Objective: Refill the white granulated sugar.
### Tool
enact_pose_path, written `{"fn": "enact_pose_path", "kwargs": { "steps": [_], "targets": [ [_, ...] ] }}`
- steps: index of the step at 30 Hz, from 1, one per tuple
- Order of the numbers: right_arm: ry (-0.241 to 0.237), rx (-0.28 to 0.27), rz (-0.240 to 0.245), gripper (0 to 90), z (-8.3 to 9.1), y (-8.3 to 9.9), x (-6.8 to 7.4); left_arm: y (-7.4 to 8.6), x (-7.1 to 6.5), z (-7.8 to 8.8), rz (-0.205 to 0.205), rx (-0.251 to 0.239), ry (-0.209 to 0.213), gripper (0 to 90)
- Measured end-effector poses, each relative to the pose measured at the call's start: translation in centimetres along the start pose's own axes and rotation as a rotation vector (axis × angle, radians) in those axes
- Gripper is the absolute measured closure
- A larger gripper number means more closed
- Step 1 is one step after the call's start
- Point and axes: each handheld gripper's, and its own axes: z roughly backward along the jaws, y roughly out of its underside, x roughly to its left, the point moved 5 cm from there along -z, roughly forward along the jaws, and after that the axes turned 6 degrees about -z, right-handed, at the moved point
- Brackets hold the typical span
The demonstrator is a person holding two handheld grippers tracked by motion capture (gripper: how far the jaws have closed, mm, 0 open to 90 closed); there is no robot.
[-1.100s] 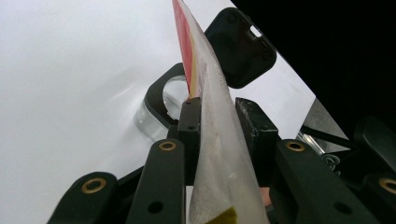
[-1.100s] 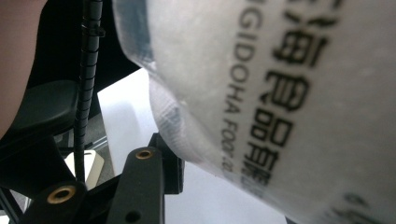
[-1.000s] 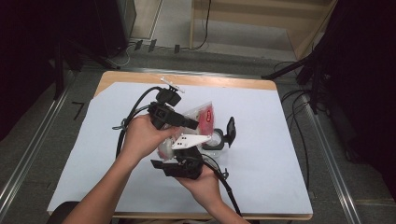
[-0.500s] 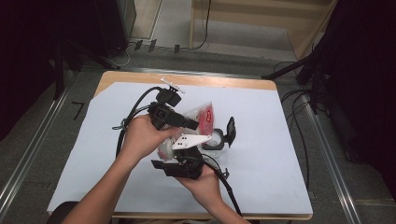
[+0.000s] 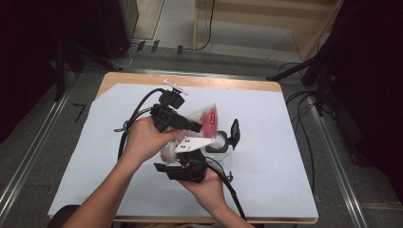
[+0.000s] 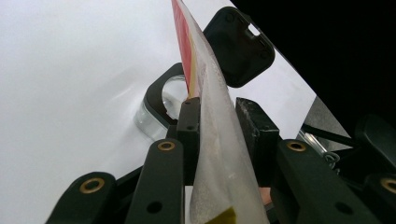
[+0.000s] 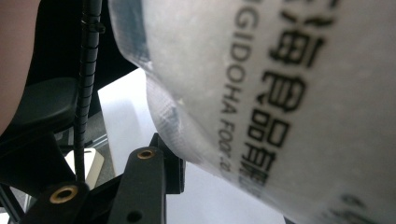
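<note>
A person at the near edge of the tabletop [image 5: 266,142] holds a food pouch [image 5: 205,119] up between two hand-held tools. The right gripper [image 5: 186,167], nearest the camera, is clamped low on the pouch, whose frosted film with black printed lettering presses close against its own view; one jaw bears on the film, the other is hidden behind it. The left gripper [image 6: 219,122], just beyond, pinches the clear-and-red pouch edge-on, both black jaws narrow and tight on the plastic. The step in hand appears to be tipping the pouch toward the small clear jar [image 6: 161,105] that stands on the white sheet directly past the jaws, its black flip lid [image 6: 239,45] swung open and upright behind it. The jar's inside looks empty from here, though only part of its mouth is visible; what the pouch holds cannot be made out through the cloudy film. The next move likely calls for bringing the pouch's upper corner over the jar mouth and tilting it steadily, both grips firm so the slack film does not fold or spill beside the rim.
</note>
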Motion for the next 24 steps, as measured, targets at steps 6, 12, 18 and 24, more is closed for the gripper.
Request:
{"fn": "enact_pose_path", "kwargs": {
  "steps": [6, 12, 18, 24],
  "targets": [
    [0.039, 0.011, 0.04, 63.3, -0.07, 0.11, 0.1, 0.0, 0.03, -0.01, -0.003, -0.001, -0.001, 72.9],
    [0.036, 0.008, 0.038, 63.4, -0.07, 0.11, 0.09, -0.01, -0.03, -0.02, -0.002, -0.001, -0.003, 72.9],
    [0.034, 0.003, 0.029, 63.4, -0.02, 0.08, 0.1, -0.05, -0.11, -0.04, -0.007, -0.003, -0.008, 72.7],
    [0.028, 0.001, 0.024, 63.4, 0.07, 0.05, 0.13, -0.08, -0.28, -0.04, -0.008, -0.004, -0.005, 72.0]
  ]
}}
